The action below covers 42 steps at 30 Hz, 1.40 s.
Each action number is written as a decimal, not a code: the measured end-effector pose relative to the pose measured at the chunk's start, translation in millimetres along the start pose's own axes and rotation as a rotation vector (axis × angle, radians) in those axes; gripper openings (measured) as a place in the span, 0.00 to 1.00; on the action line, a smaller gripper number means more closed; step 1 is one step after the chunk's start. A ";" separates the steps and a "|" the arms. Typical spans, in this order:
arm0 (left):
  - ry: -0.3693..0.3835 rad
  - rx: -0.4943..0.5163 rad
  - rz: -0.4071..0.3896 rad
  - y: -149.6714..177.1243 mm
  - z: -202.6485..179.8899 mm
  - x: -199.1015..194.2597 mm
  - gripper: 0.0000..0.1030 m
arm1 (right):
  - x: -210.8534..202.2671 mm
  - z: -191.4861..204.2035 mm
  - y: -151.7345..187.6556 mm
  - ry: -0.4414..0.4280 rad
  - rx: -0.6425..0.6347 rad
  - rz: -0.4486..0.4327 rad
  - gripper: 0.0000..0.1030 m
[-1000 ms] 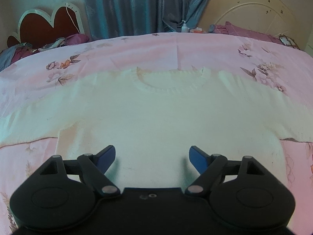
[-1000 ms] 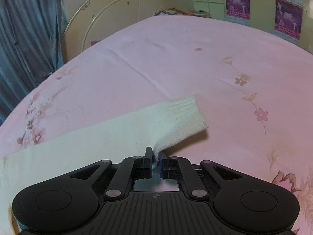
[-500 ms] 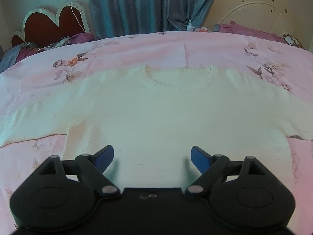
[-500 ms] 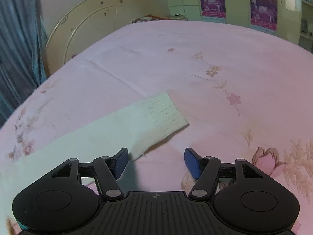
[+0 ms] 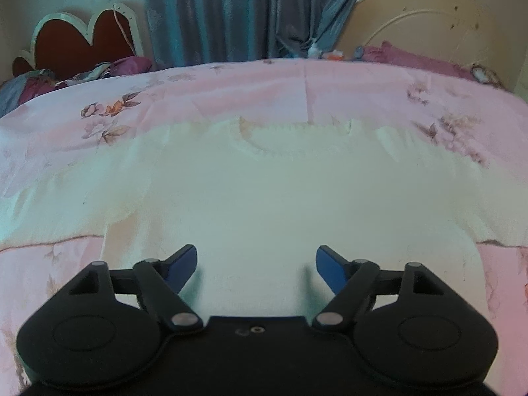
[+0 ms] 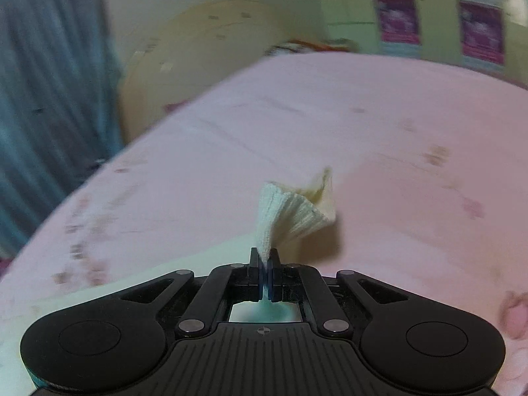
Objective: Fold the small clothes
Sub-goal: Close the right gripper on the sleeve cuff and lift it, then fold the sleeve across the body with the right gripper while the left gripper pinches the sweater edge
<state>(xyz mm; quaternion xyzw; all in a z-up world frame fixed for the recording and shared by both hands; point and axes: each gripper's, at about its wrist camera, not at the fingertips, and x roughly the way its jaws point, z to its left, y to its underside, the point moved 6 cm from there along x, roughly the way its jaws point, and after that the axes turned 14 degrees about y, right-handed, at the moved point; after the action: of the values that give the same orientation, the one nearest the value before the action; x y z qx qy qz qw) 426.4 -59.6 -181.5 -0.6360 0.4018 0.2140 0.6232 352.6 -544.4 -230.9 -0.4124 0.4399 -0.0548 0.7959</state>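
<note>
A cream knit sweater (image 5: 264, 191) lies flat on the pink flowered bedspread (image 5: 231, 92), neckline at the far side and both sleeves spread out sideways. My left gripper (image 5: 256, 252) hovers over its lower hem; its jaws are closing, with sweater cloth below the gap and the blue pads not pressing on it. In the right wrist view my right gripper (image 6: 265, 257) is shut on the ribbed sleeve cuff (image 6: 290, 211), which fans up out of the pads, lifted off the bedspread (image 6: 363, 132). The rest of that sleeve (image 6: 198, 260) trails left along the bed.
A heart-shaped headboard (image 5: 82, 39), blue curtains (image 5: 231, 10) and a round cream board (image 5: 429, 23) stand behind the bed. Purple bedding (image 5: 412, 56) and a small bottle (image 5: 313, 49) sit at the far edge. Posters (image 6: 481, 29) hang on the right wall.
My right gripper let go of the cuff, opened wide, then shut on it again and raised it off the bed. The left gripper's jaws have narrowed slightly.
</note>
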 end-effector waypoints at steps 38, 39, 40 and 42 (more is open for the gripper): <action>0.344 -0.152 0.043 -20.7 73.8 45.7 0.88 | -115.6 247.3 173.9 -0.318 -0.518 0.085 0.62; 0.341 -0.156 0.056 -18.7 70.8 53.2 0.86 | -113.3 239.3 170.9 -0.287 -0.515 0.073 0.62; 0.335 -0.160 0.067 -15.8 68.4 56.8 0.79 | -109.0 230.1 168.1 -0.260 -0.502 0.075 0.61; 0.315 -0.170 0.058 -12.1 69.0 65.3 0.71 | -100.7 215.0 163.5 -0.222 -0.470 0.094 0.61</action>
<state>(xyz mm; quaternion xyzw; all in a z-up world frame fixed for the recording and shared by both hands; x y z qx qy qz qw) 489.8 -10.2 -233.6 -0.7001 0.4931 0.1629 0.4901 406.7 -261.4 -221.5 -0.5685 0.3691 0.1317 0.7233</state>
